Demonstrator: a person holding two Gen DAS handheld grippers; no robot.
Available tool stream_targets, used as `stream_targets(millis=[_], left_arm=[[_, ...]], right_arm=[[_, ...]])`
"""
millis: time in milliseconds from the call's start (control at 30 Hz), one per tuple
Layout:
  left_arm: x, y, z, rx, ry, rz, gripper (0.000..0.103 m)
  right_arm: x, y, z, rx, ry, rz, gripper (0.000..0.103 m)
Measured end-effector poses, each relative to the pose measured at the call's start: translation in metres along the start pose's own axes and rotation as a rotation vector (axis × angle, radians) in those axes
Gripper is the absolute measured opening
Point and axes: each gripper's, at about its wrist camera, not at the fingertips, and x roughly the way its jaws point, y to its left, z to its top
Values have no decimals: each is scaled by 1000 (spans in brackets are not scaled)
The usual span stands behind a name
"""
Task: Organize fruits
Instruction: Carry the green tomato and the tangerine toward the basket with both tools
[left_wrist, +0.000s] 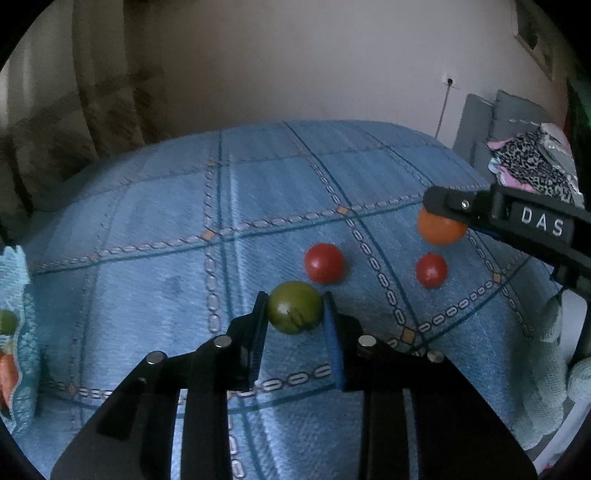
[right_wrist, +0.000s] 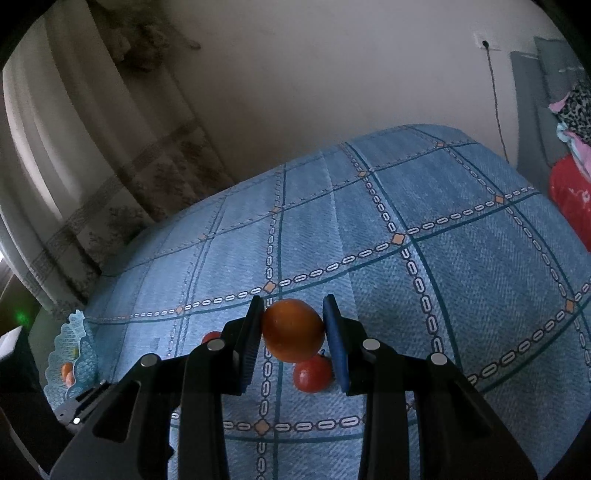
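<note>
My left gripper (left_wrist: 294, 308) is shut on a green fruit (left_wrist: 294, 307), held just above the blue checked cloth (left_wrist: 147, 229). Beyond it lie two red fruits (left_wrist: 324, 263) (left_wrist: 431, 270) on the cloth. My right gripper (right_wrist: 293, 326) is shut on an orange fruit (right_wrist: 293, 329), lifted off the cloth; in the left wrist view the same orange fruit (left_wrist: 441, 230) hangs under the right gripper's black fingers (left_wrist: 443, 201) at the right. A red fruit (right_wrist: 313, 373) lies below the orange, and another red fruit (right_wrist: 211, 336) peeks out behind the left finger.
A light blue frilled basket (right_wrist: 70, 354) with orange and green fruit in it stands at the cloth's left edge, also at the left rim of the left wrist view (left_wrist: 18, 332). Curtains hang at the left. Folded clothes (left_wrist: 532, 166) and grey cushions lie to the right.
</note>
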Motion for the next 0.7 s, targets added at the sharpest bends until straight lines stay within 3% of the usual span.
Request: stream_targets(millis=[300, 700], left_arm=[[-25, 20, 1, -28, -66, 91, 30], [-43, 42, -2, -88, -102, 149, 30]], right_arm=[[-6, 13, -4, -25, -7, 24, 33], [-11, 33, -11, -74, -5, 55, 33]])
